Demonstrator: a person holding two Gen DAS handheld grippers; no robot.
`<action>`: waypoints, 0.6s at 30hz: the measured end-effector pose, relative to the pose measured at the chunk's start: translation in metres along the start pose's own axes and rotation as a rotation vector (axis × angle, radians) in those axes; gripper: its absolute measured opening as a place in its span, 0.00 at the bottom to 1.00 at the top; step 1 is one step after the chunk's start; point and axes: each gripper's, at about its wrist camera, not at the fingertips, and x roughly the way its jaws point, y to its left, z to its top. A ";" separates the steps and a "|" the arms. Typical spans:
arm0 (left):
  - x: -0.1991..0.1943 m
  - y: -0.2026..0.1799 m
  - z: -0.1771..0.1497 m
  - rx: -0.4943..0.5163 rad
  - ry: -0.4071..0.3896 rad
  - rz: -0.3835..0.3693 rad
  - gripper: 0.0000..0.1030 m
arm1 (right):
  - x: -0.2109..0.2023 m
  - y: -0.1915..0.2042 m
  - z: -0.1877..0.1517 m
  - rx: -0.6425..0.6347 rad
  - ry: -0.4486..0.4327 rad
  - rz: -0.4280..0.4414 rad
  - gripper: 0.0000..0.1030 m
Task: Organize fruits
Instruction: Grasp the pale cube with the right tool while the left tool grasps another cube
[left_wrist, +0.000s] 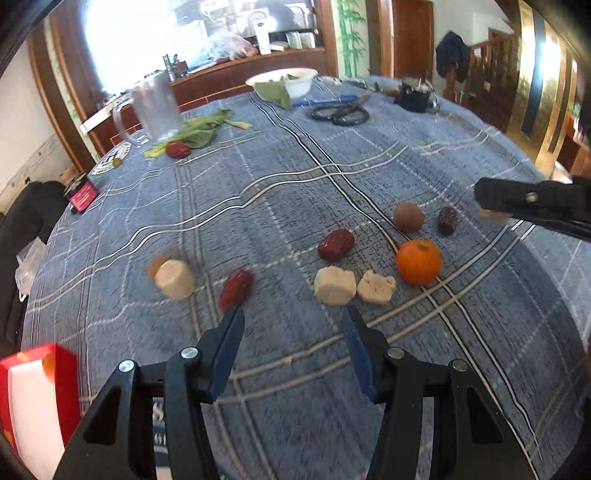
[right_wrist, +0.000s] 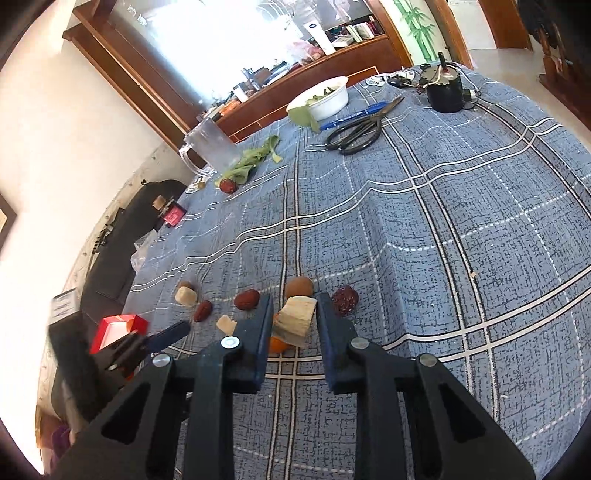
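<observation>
Right wrist view: right tool (right_wrist: 293, 312) clamping pale fruit chunk (right_wrist: 295, 320), hovering over bench (right_wrist: 443, 240) above orange (right_wrist: 277, 345). Left tool (left_wrist: 293, 315) gaping empty, hanging near red date (left_wrist: 236, 287).

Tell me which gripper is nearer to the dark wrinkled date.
Right. The right gripper, holding a pale chunk, hovers just beside the dark date; the left gripper is open, across the orange from it.

I count four red dates (left_wrist: 336, 244) (left_wrist: 236, 288) (left_wrist: 448, 220) (left_wrist: 177, 149), four pale cut chunks (left_wrist: 174, 278) (left_wrist: 335, 285) (left_wrist: 376, 287), three on the table (left_wrist: 295, 184) and one (right_wrist: 295, 325) clamped in my right claw (right_wrist: 293, 302), two brown round fruits (left_wrist: 408, 216) (left_wrist: 156, 265), one orange (left_wrist: 419, 262), one pair of scissors (left_wrist: 341, 112), one blue pen (left_wrist: 328, 99), one white bowl (left_wrist: 282, 79), one clear mug (left_wrist: 155, 109), one red box (left_wrist: 35, 398)
</observation>
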 end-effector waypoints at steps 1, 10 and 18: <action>0.004 -0.003 0.003 0.010 0.005 -0.001 0.53 | 0.000 0.000 0.001 0.001 0.001 0.006 0.25; 0.013 -0.015 0.011 0.046 -0.004 -0.045 0.36 | -0.006 -0.006 0.002 0.021 -0.009 0.021 0.25; 0.009 -0.015 0.008 0.006 -0.027 -0.074 0.25 | -0.003 -0.009 0.005 0.020 -0.018 -0.006 0.25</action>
